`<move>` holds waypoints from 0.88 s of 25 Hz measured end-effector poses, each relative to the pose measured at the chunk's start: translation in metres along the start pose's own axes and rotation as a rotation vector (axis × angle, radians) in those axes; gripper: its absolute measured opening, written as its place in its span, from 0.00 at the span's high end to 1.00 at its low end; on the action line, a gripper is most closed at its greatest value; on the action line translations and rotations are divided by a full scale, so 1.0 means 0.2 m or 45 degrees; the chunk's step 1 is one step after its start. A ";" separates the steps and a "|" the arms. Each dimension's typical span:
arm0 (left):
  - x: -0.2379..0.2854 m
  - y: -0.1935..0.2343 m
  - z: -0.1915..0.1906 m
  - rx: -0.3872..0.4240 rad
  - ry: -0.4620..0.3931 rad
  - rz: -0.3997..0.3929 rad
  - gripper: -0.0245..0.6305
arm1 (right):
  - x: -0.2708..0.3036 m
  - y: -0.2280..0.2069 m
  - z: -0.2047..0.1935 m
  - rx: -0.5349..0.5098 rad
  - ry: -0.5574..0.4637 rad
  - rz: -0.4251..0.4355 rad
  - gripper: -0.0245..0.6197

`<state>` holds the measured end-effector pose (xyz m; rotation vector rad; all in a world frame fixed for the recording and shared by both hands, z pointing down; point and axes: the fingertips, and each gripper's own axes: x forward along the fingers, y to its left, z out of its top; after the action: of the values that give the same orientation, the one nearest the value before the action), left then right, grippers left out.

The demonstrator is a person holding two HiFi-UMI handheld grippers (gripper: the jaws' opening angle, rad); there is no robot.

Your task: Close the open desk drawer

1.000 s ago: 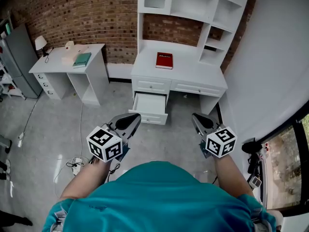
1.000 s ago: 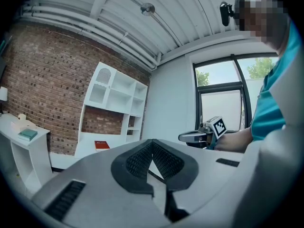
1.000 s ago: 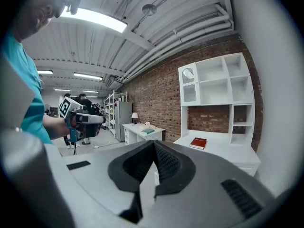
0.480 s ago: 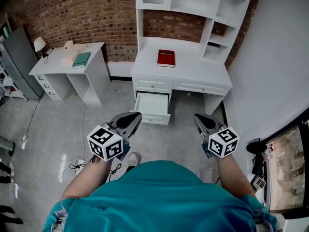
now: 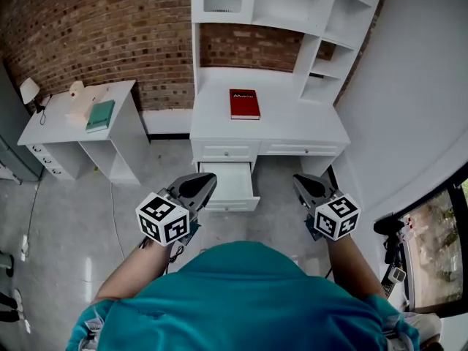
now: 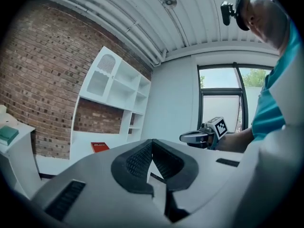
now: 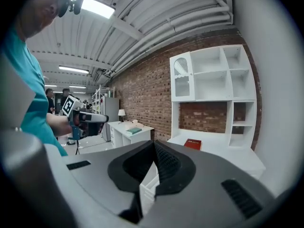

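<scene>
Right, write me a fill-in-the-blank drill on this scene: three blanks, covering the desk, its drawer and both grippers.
The hardcover book on the white hutch desk is ____ in colour.
The white pulled-out drawer is on that desk's ____ side.
The left gripper and right gripper both have their jaws ____, holding nothing.
Missing words: red; left; shut.

- The red book [image 5: 244, 103] on the white tabletop [image 5: 307, 126] has a printed line on its cover, too small to read.
- The cube [image 5: 162, 218] on the left hand-held gripper [image 5: 209, 180] shows only square patterns, no letters.
</scene>
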<state>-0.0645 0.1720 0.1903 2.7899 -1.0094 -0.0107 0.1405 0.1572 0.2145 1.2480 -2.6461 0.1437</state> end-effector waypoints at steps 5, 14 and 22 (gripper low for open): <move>0.04 0.36 0.14 0.045 0.016 -0.074 0.94 | 0.36 -0.01 0.16 -0.001 -0.029 -0.048 0.93; 0.08 0.82 0.25 0.021 0.016 -0.129 0.94 | 0.79 -0.02 0.27 -0.003 -0.001 -0.080 0.93; 0.13 1.04 0.24 -0.024 0.013 -0.089 0.94 | 0.98 -0.14 0.28 0.001 0.034 -0.073 0.93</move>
<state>-0.1802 -0.0097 0.1795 2.8040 -0.9041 -0.0143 0.0325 -0.0171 0.2043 1.3111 -2.5851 0.1519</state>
